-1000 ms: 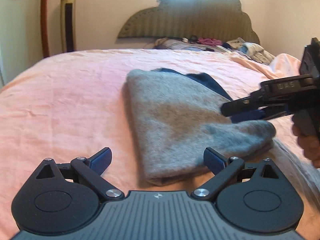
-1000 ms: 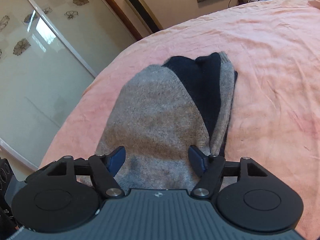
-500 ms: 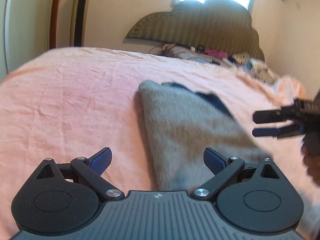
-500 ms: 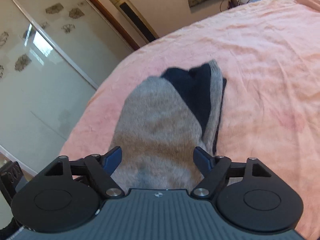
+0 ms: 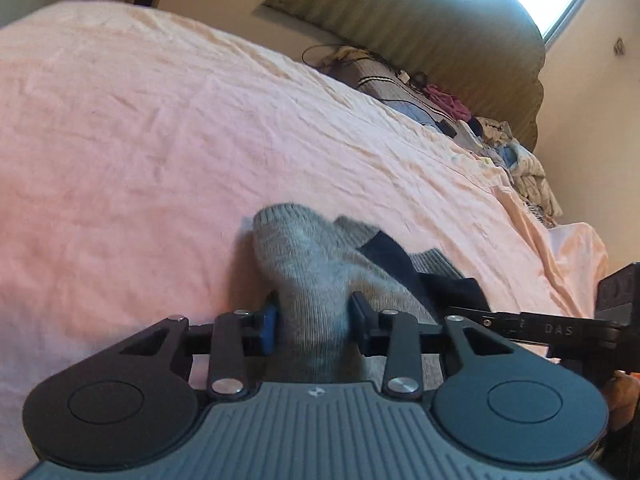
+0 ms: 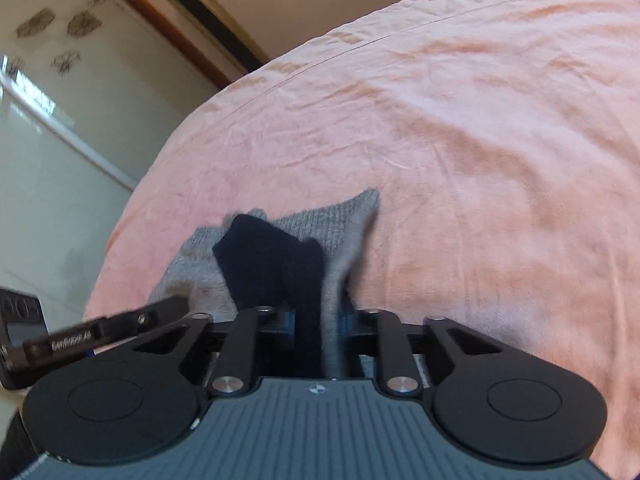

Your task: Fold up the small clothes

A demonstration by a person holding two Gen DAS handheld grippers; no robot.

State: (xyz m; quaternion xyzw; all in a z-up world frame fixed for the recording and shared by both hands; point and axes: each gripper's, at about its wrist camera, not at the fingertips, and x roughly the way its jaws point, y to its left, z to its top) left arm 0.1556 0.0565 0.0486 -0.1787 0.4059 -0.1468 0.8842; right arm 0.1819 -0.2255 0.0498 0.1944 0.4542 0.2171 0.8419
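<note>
A grey knit garment with a navy part lies bunched on the pink bedsheet. My left gripper is closing, and its pads squeeze a gathered grey fold at the garment's near end. Just to its right, one of the right gripper's fingers reaches into the same end. In the right wrist view my right gripper is closing, with the navy layer and a grey edge pinched between its pads. A finger of the left gripper shows at the left. The garment's far end rests on the sheet.
A heap of clothes and a striped pillow lie by the green headboard. Glass sliding doors and a tall gold tower unit stand beyond the bed's left side. A person's hand shows at the right edge.
Both grippers went from wide open over the flat garment to closed on its near end. The cloth is now bunched and drawn up between the pads. Both views have tilted and moved closer.
</note>
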